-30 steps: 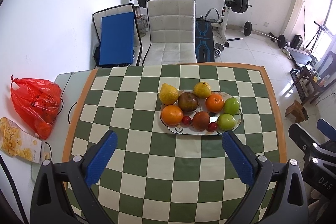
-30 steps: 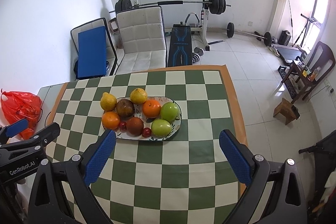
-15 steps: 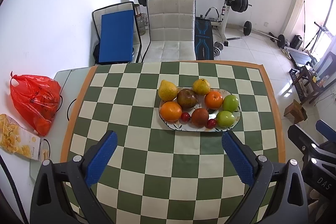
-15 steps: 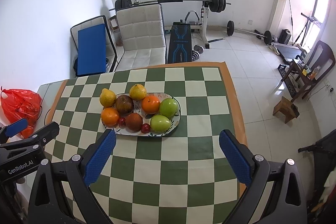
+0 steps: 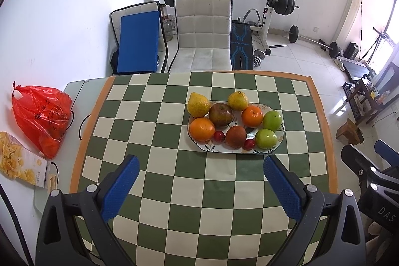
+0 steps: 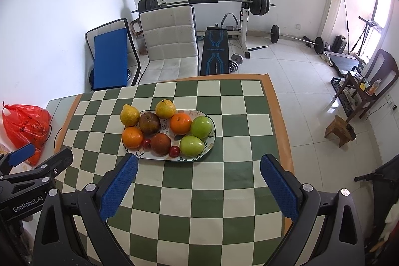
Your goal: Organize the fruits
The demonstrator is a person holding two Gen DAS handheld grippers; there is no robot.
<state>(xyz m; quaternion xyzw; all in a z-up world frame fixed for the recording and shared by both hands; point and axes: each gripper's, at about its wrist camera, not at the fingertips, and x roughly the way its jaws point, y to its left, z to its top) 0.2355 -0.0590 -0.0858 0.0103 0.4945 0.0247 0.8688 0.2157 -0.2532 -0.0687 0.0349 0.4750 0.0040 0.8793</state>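
Observation:
An oval patterned plate (image 5: 281, 138) (image 6: 212, 141) sits on the green-and-cream chequered table. It carries two yellow fruits (image 5: 198, 105), two oranges (image 5: 202, 129), two brown fruits (image 5: 220, 114), two green apples (image 5: 266, 138) and two small red fruits (image 5: 219, 136). My left gripper (image 5: 200, 188) hovers open above the near table, well short of the plate. Held just as high, my right gripper (image 6: 198, 187) is open too, its left finger (image 6: 119, 186) close below the plate's near rim. Neither holds anything.
A red plastic bag (image 5: 41, 116) and a yellow snack packet (image 5: 17, 162) lie left of the table on a glass top. A white chair (image 5: 203, 31), a blue pad (image 5: 138, 41) and a barbell rack (image 5: 271, 6) stand behind. The right gripper's body (image 5: 369, 181) shows at the right edge.
Both grippers have drawn back and slightly up, so the plate and table look smaller and farther away. The jaws stay open and the fruit has not moved.

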